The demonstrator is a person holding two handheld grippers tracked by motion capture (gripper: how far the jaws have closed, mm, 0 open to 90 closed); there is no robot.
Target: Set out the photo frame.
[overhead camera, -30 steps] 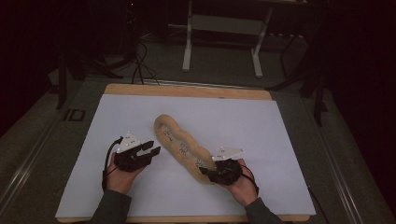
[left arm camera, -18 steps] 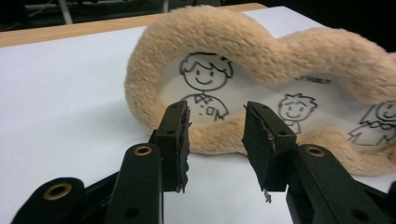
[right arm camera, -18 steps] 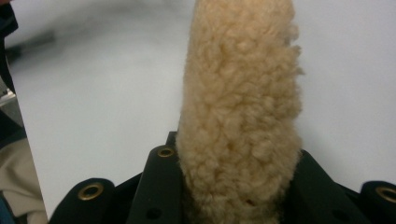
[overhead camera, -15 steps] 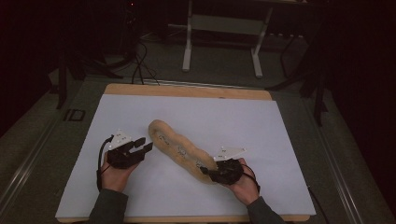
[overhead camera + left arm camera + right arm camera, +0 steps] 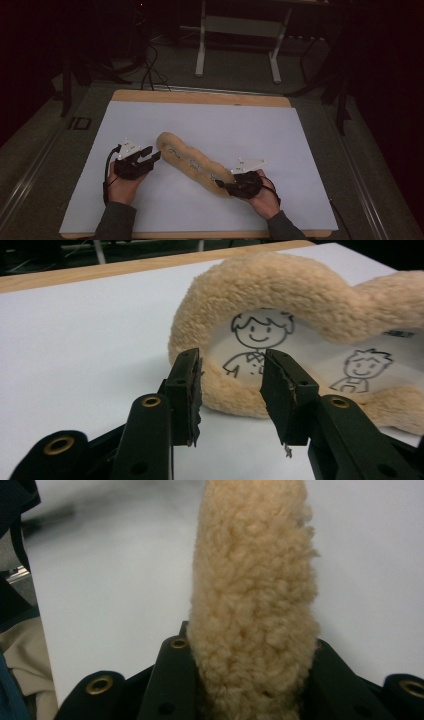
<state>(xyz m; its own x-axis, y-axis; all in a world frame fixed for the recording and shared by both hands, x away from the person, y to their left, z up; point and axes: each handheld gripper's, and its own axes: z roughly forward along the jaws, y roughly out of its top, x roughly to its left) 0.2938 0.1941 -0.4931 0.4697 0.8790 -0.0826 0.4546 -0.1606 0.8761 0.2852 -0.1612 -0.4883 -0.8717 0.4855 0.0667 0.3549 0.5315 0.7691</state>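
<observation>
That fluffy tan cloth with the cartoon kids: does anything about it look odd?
The fluffy cloth lies bunched and askew on the white sheet, its fleecy edges curled over the printed lining. The right gripper pinches one end. The left gripper's pads look frayed.

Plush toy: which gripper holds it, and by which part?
Right gripper clamps the plush toy at its near end, jaws having just closed. Left gripper is open just short of the far end, holding nothing.

Left gripper (image 5: 150, 156) jaws apart, empty; right gripper (image 5: 223, 184) jaws just closing, clamped.
</observation>
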